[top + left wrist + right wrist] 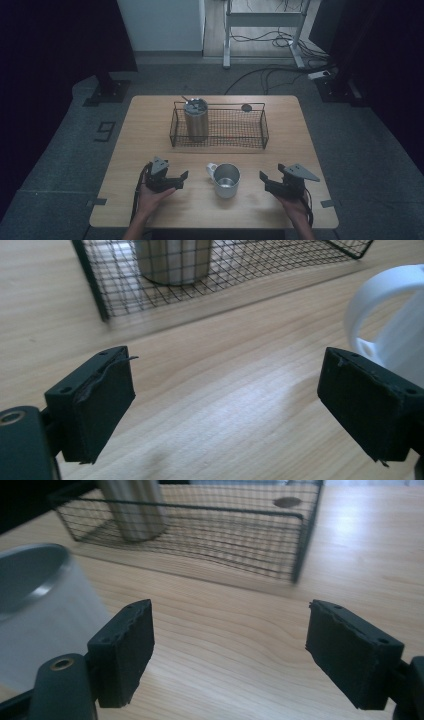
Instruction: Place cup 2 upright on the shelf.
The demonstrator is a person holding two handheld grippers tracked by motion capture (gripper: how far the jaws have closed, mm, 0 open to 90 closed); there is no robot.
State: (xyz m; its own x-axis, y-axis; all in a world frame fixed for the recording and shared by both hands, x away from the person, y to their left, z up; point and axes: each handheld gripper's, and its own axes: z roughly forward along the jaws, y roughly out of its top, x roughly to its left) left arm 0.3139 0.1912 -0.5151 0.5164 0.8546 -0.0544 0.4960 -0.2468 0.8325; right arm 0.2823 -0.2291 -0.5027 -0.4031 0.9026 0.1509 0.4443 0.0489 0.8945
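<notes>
1 steel tumbler already stands upright in the left end of the wire basket, which sits in the upper middle of the high view. The rest of the basket looks bare.

The mug is not yet in. It stands upright on the tabletop in the lower middle of that view, in front of the basket and well apart from it, handle toward the upper left.

The left tool sits just left of the mug and the right tool just right of it. Both point inward with jaws apart, and nothing is between them. In the left gripper view the mug handle lies at the right edge, beside a jaw but not gripped.

By my reading about half is done. The mug has still to be gripped, lifted and set in the basket. A small dark disc lies behind the basket.
</notes>
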